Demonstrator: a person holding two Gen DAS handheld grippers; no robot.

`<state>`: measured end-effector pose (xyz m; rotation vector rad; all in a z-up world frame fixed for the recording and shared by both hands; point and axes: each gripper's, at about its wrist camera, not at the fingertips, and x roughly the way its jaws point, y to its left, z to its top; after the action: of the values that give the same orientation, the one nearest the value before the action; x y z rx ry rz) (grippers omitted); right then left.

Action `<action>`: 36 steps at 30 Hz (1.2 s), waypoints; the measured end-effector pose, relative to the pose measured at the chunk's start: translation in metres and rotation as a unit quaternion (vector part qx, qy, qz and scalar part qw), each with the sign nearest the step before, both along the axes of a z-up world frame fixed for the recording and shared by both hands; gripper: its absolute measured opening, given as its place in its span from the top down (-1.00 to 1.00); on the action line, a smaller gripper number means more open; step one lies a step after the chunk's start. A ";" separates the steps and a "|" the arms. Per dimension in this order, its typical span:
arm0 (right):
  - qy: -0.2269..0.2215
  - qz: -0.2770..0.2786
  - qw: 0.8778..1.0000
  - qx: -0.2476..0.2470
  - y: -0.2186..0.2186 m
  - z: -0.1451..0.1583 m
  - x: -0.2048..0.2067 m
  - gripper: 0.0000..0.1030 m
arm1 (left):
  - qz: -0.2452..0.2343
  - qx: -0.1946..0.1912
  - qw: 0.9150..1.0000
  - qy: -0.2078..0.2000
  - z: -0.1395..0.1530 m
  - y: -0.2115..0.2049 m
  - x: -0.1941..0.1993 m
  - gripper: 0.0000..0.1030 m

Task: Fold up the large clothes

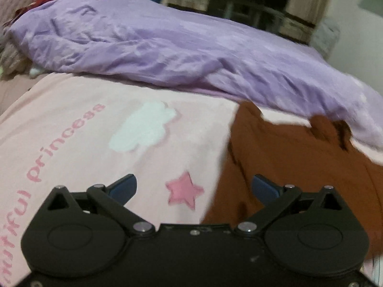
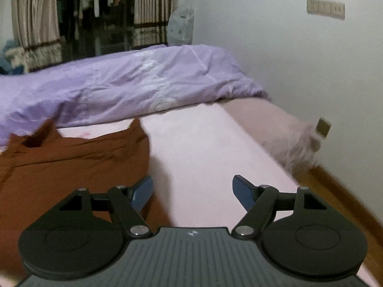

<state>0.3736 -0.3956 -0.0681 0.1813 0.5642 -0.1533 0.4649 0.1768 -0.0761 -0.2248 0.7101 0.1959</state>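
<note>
Fingers of both grippers (image 1: 194,186) (image 2: 192,189) spread empty; brown garment (image 2: 71,157) cut off, blurred.

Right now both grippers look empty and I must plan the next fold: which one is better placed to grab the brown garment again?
Probably left. The left gripper is open, one finger already over the brown garment. The right gripper gapes mostly over bare pink sheet.

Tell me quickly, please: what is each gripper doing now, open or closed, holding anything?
Left gripper: open, holding nothing, above the brown garment.
Right gripper: open, holding nothing.
</note>
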 end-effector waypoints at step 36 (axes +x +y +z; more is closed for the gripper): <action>-0.075 0.106 0.983 0.132 0.039 0.058 -0.095 0.74 | -0.085 -0.081 0.989 -0.093 0.055 -0.015 -0.164 0.41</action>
<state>0.2791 -0.3568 -0.0099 0.3862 0.4487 0.1423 0.3013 0.1621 -0.0207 -0.3324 0.5557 -0.0462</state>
